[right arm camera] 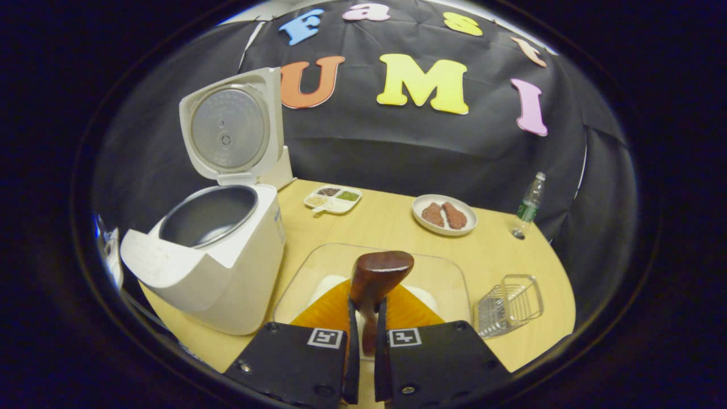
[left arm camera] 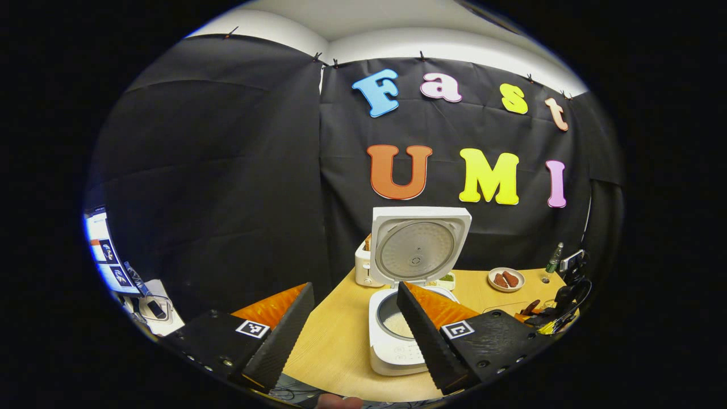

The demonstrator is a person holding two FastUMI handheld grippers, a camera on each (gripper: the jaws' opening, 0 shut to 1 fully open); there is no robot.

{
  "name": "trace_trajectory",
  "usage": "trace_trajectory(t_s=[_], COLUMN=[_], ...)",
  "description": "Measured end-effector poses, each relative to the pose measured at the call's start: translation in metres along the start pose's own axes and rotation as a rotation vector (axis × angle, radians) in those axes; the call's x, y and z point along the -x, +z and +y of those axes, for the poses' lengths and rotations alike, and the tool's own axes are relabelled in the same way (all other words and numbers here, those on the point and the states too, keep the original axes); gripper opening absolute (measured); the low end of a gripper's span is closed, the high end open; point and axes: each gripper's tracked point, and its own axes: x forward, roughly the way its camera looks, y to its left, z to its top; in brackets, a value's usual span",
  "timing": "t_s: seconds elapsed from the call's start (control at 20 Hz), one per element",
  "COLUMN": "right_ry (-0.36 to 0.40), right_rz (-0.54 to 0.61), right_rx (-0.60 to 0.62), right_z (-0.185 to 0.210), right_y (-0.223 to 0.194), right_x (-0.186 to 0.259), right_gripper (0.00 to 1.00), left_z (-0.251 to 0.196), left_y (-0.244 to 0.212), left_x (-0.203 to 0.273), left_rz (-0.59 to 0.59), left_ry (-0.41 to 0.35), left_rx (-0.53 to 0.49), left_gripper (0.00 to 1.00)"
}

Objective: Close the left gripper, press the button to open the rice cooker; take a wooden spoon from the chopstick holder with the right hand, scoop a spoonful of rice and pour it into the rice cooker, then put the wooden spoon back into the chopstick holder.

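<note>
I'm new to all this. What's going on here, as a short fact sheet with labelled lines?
Rice cooker: lid up, pot open
Inside the pot: some white rice in the left gripper view
Right gripper: shut on the wooden spoon
Spoon position: above the clear rice tray, bowl pointing forward
Left gripper: open, holding nothing, in front of the cooker
Spoon holder: wire basket to the right of the tray
Also on the table: plate with two brown pieces, bottle, small divided dish
</note>
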Motion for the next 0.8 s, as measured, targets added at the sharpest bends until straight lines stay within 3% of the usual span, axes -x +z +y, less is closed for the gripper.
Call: trace_trajectory(t_s=[0.4, 0.65, 0.8], right_ry=[0.123, 0.162, 0.163], right_rz=[0.002, 0.012, 0.0], right_rx=[-0.439, -0.805, -0.918], right_z=[0.007, -0.02, -0.039], right_y=[0.013, 0.014, 0.01], right_x=[-0.005, -0.012, -0.007], right_gripper=[0.16, 0.16, 0.16], left_z=[0.003, -0.003, -0.01], left_y=[-0.001, 0.007, 0.01], left_x=[0.004, 0.008, 0.011], left_rz=[0.01, 0.003, 0.001], left_ry=[0.011, 0.001, -0.009], left_rx=[-0.006, -0.005, -0.021], left_gripper=[0.94, 0.94, 0.94])
